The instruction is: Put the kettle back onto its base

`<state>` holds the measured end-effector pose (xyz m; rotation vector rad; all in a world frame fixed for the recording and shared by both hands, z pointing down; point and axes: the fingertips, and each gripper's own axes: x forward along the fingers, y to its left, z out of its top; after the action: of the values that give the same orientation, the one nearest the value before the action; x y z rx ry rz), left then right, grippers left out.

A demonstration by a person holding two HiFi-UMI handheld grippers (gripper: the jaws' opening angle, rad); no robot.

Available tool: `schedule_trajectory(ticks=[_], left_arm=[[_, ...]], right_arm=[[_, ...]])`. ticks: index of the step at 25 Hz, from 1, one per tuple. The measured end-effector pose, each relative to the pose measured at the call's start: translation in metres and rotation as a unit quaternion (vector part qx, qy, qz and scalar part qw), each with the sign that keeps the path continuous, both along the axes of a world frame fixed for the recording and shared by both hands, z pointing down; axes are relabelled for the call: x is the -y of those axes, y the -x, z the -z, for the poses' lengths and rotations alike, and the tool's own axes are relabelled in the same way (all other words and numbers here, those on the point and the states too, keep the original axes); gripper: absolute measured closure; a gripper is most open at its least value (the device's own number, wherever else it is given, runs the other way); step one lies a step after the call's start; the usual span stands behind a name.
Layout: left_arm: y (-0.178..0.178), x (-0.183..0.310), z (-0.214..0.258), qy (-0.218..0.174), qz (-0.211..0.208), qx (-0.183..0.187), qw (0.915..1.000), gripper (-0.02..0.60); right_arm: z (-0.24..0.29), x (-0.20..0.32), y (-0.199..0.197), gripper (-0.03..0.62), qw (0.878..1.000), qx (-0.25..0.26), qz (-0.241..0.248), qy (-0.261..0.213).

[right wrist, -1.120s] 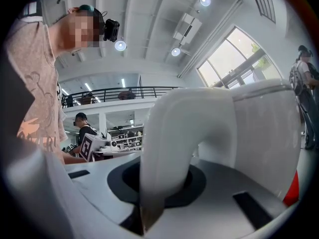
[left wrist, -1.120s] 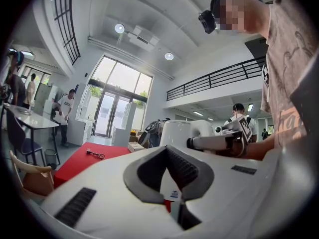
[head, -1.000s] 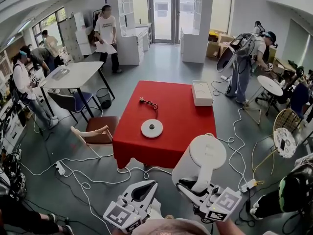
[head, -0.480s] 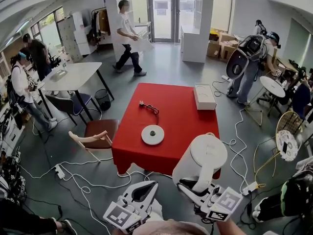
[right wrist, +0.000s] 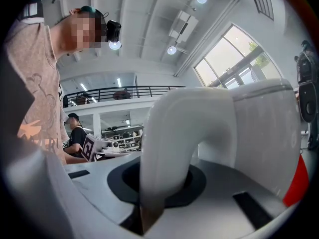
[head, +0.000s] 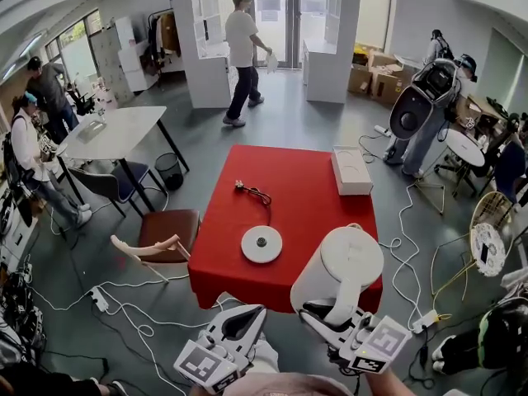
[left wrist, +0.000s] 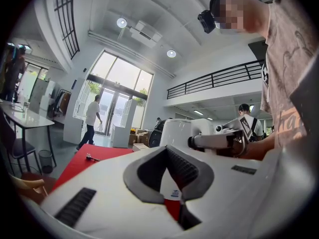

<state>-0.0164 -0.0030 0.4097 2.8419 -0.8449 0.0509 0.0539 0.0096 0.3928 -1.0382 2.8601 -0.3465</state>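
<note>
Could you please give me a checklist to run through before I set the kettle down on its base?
1. Right tool shut on the kettle by its handle: ok.
2. Base bare on top: ok.
3. Kettle above the base: not ok, it hangs nearer the person, right of it in the head view.
4. Left tool empty, clear of the kettle: ok.
5. Plug and cord lie off the base: ok.
6. Kettle's fill level: cannot tell.

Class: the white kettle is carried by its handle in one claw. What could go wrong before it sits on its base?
The right claw grips only the handle of the white plastic kettle; its body could swing or slip.
The round white base looks small; an off-centre landing could tip the kettle.
</note>
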Motion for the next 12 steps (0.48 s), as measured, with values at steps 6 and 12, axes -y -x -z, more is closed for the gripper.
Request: schedule_trajectory(ticks=[6, 12], left_arm=[[0.009, 0.046, 0.003, -0.024, -0.006, -0.005, 0.9997, 0.583], [0.024, 0.086, 0.000, -0.020, -0.030, -0.003, 0.9993, 0.583]], right_arm=[[0.001, 0.039, 0.006, 0.526, 1.000, 0.003, -0.011, 0.008], [0.004, 0.078, 0.022, 0.526, 0.999, 0.004, -0.034, 0.007]])
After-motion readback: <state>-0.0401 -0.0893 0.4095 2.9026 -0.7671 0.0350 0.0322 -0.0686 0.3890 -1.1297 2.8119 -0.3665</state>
